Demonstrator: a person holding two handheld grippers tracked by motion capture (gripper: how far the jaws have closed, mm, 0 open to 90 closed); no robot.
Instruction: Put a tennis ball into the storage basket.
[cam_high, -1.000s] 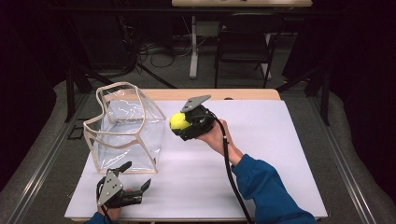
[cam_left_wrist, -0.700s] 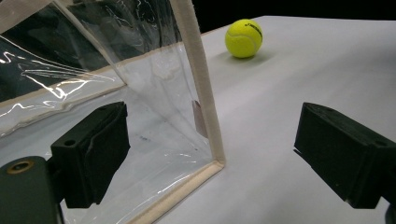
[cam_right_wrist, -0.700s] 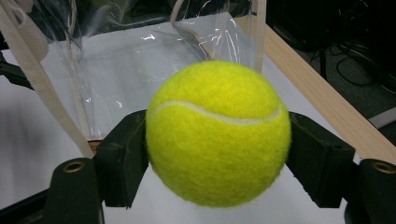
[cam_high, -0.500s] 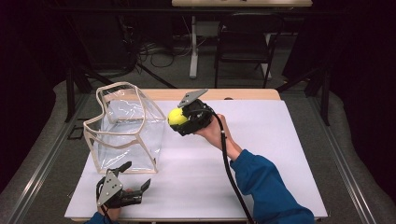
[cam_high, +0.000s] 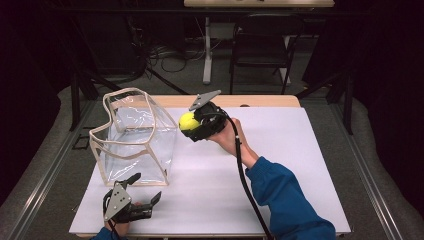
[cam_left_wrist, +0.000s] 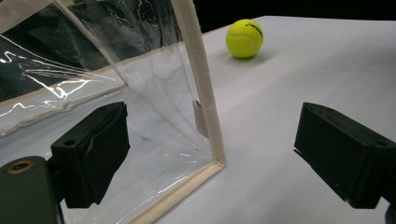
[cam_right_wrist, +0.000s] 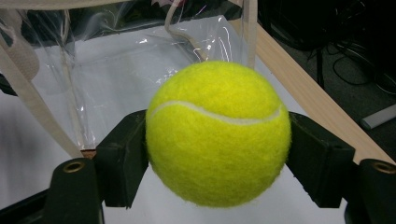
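While gripped, tennis ball (cam_high: 188, 121) hovers beside bag (cam_high: 134, 137).

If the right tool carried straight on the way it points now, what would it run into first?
Most likely the clear bag. The right tool, shut on a tennis ball, points at the bag's side wall, which stands just beyond the ball. The gap between them is hard to judge.

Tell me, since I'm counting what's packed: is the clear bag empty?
Empty: through the clear bag only bare table shows. The tennis ball sits clamped in the right tool, outside it.
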